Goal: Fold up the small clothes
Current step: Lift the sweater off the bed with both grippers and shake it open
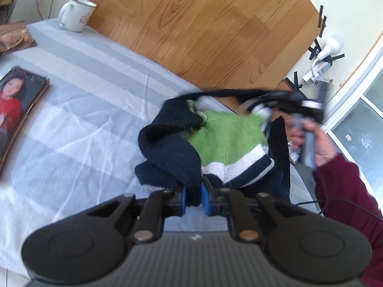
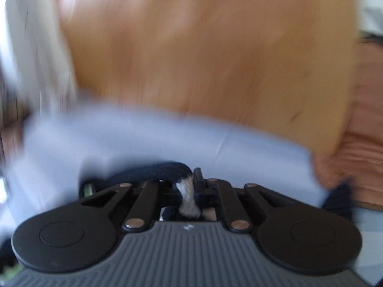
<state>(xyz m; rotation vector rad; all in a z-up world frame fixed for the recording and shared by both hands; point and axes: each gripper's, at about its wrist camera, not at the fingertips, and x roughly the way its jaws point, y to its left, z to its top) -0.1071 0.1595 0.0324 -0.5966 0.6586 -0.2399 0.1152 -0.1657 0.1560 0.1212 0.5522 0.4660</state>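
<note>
Presently the small knitted sweater, navy with a green body and white band, hangs bunched between the two tools above the striped cloth of the surface, near its far right edge.

Left hand-held gripper: blue pads closed to a narrow gap with a navy fold of the garment pinched between them. The garment lies directly ahead of and above this tool.

Right hand-held gripper: seen from its own blurred camera, jaws drawn close together on a twist of white and navy knit. In the left view the right hand holds that tool at the garment's far right end.

Governing relation: the sweater's long axis runs from the left tool's grip, low and near, up and rightward to the right tool's grip, so it is strung between them rather than spread. Judgement: the garment needs laying flat leftward onto open cloth before any fold. Both tools are equally engaged; neither is nearer.

Bystanders, well apart to the left: a white mug and a photo book.
</note>
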